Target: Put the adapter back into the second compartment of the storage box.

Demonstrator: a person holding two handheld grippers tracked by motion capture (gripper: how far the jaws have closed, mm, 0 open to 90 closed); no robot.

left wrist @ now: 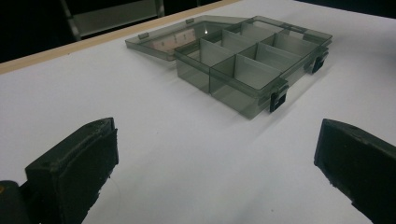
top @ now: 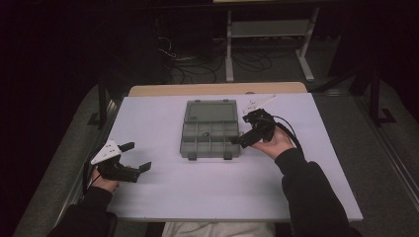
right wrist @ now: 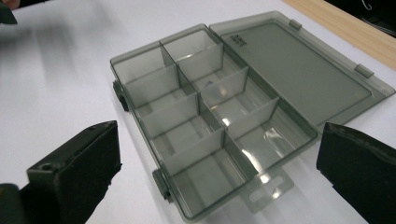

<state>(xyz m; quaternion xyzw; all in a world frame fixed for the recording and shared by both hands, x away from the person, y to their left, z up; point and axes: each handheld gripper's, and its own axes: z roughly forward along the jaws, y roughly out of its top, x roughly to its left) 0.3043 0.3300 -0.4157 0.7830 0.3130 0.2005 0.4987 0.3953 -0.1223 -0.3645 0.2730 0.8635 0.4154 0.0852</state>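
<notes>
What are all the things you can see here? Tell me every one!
Compartment box: one, smoky grey see-through plastic, middle of the table, open, with dividers inside and two dark latches on its near edge.
Lid: one, same grey plastic, lying flat behind the box, hinged to it.
Table: one, white top with a wooden strip along the far edge.
Shelf stand: one, pale, on the floor beyond the table.
Cables: several, dark, on the floor behind the table.
Left gripper: one, black with a white plate, near left of the table, jaws open.
Right gripper: one, black, at the box's right edge, jaws open.
Sleeves: two, dark.
</notes>
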